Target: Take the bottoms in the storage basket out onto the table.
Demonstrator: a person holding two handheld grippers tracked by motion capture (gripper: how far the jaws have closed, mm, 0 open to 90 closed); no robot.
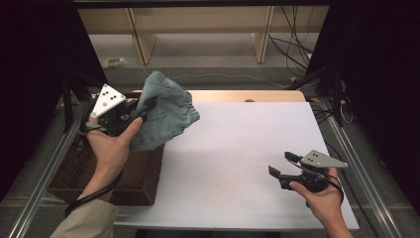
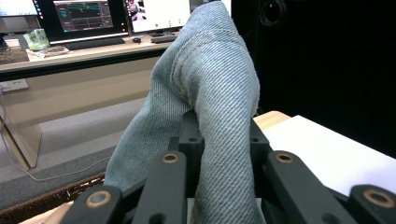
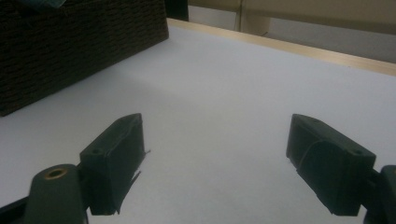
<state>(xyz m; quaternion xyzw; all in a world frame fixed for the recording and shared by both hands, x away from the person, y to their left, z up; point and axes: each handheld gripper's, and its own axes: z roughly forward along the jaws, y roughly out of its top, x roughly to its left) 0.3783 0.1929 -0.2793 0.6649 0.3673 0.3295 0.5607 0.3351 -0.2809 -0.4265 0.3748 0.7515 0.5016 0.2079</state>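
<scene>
A piece of light blue denim clothing [image 1: 166,109] hangs bunched in the air at the table's left, above the brown wicker basket [image 1: 141,183]. My left gripper [image 1: 142,111] is shut on it; in the left gripper view the denim [image 2: 210,93] rises from between the two black jaws. Near the table's front right, my right gripper [image 1: 281,164] is held by a hand just above the white tabletop [image 1: 237,148]. Its jaws stand wide apart with nothing between them, and its own view shows the right gripper [image 3: 215,154] over bare white surface.
The dark wicker basket [image 3: 70,46] stands at the left side of the table, partly over its edge. A wooden strip [image 1: 247,95] runs along the table's far edge. Shelving legs and cables lie on the floor beyond. Metal rails flank both sides.
</scene>
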